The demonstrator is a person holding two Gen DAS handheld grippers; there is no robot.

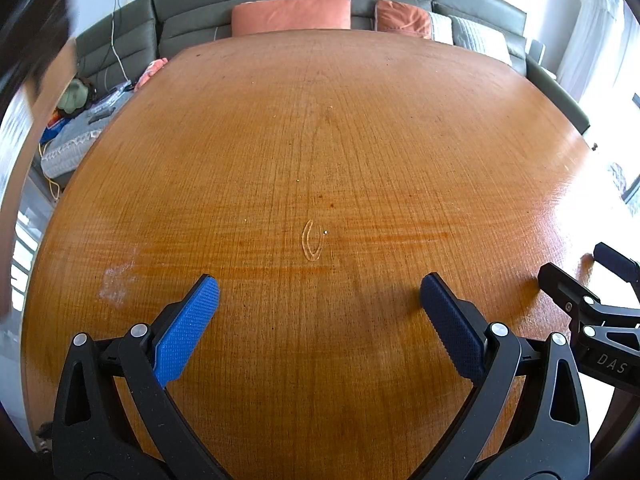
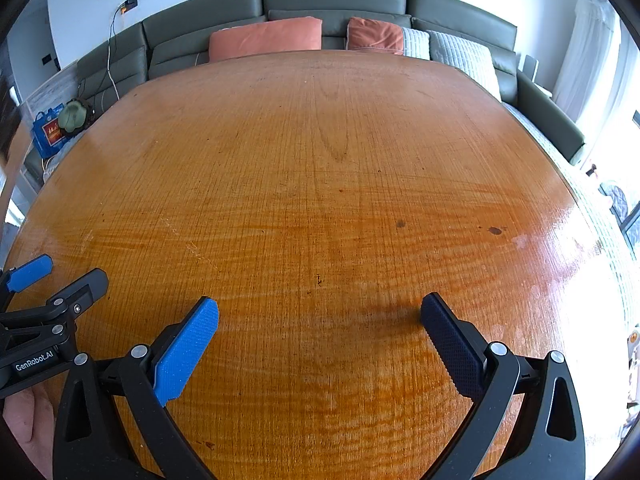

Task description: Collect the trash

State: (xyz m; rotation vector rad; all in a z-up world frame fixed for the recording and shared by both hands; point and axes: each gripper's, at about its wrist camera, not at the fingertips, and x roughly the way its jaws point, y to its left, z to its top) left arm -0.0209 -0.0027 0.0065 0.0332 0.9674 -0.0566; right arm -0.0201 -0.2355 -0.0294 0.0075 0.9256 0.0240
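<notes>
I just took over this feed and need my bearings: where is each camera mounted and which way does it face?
Left wrist view: sits on the left gripper, looks forward across the round orange-brown wooden table to the grey-green sofa; its open blue-padded fingers show, with the right gripper at right.
Right wrist view: sits on the right gripper, faces the same way; its open fingers, the left gripper and a bare hand show.
Both share table, sofa and long salmon cushion.
</notes>
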